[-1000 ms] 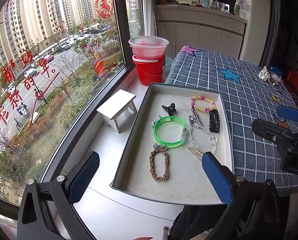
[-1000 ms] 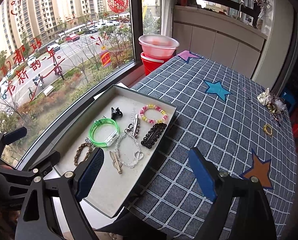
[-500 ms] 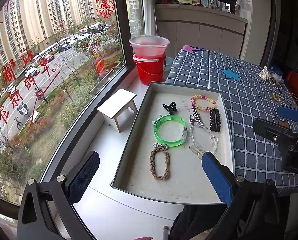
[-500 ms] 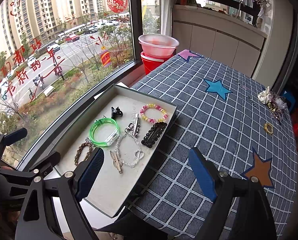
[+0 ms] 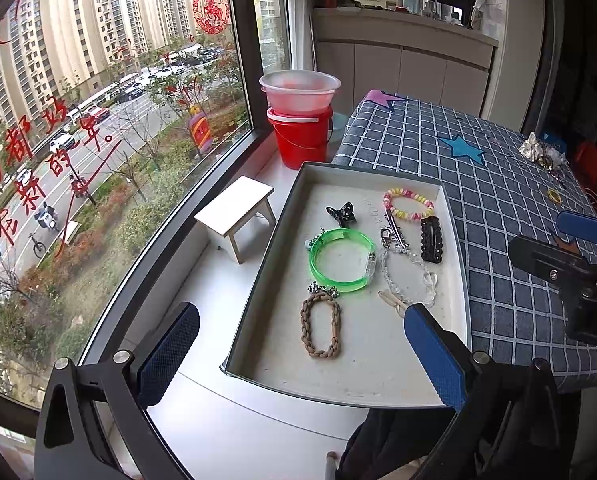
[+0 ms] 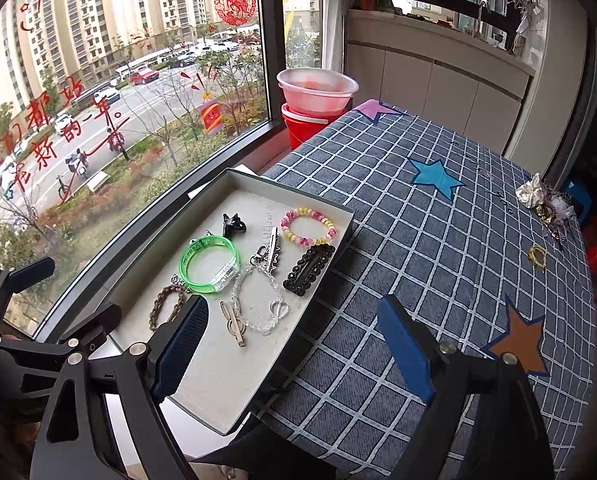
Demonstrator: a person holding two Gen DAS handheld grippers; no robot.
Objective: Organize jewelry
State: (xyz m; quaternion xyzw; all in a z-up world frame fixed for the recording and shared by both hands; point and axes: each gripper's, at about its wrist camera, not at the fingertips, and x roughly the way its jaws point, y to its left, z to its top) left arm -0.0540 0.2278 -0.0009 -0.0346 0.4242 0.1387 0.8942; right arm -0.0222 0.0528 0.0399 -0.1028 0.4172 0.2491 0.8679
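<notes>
A shallow grey tray [image 5: 456, 216] [image 6: 290, 190] lies at the table's window-side edge. It holds a green bangle [image 5: 340, 260] [image 6: 208, 264], a brown braided bracelet [image 5: 321, 330] [image 6: 164, 306], a pink-yellow bead bracelet [image 5: 408, 203] [image 6: 308, 227], a black hair clip [image 5: 431, 239] [image 6: 309, 265], a black claw clip [image 5: 341, 213], a clear chain and small clips. A gold ring [image 6: 537, 257] [image 5: 554, 195] and a jewelry pile [image 6: 544, 202] lie at the table's far right. My left gripper [image 5: 302, 352] is open and empty above the tray's near end. My right gripper [image 6: 294, 344] is open and empty above the tray's right rim.
The table has a blue checked cloth [image 6: 438, 220] with star patches. A red bucket [image 5: 300, 140] topped by a pink basin stands on the window sill beside a small wooden stool [image 5: 236, 210]. A large window runs along the left. White cabinets stand behind the table.
</notes>
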